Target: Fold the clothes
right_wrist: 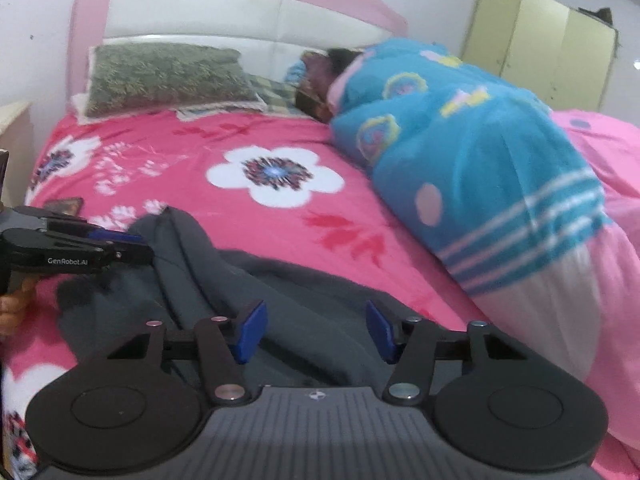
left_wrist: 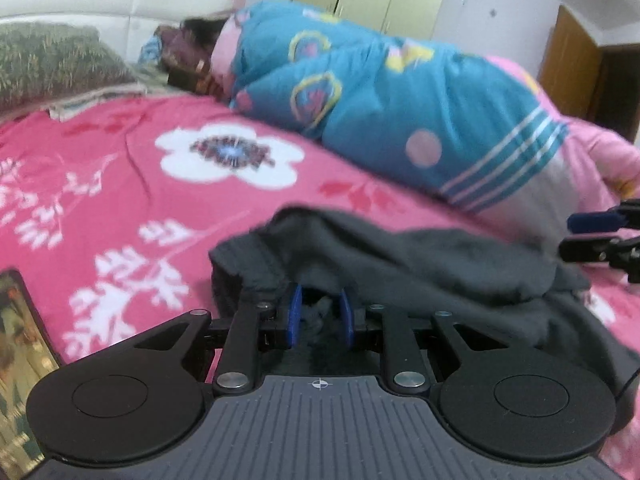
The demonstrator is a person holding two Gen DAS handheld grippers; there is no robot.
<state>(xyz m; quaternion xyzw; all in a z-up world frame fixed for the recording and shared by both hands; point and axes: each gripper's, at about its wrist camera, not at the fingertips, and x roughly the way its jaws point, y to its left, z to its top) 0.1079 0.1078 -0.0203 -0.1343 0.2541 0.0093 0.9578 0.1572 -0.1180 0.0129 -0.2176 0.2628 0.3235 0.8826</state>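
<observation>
You're mid-fold: your left gripper (left_wrist: pixel 320 316) is pinched shut on the dark grey garment (left_wrist: pixel 420 264), which lies crumpled at 6 o'clock on the pink bedspread (left_wrist: pixel 120 160). Your right gripper (right_wrist: pixel 316 332) hovers with jaws apart, empty. Next, probably grab the opposite edge.

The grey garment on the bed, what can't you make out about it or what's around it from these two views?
- Grey garment: its kind and full shape; it lies bunched, and the left claw covers its near edge in the left wrist view.
- Right claw: whether its pads touch the cloth beneath, right wrist view.
- Phone: cut off by the left edge, screen blurred.
- Under the blue quilt: hidden in both views.
</observation>
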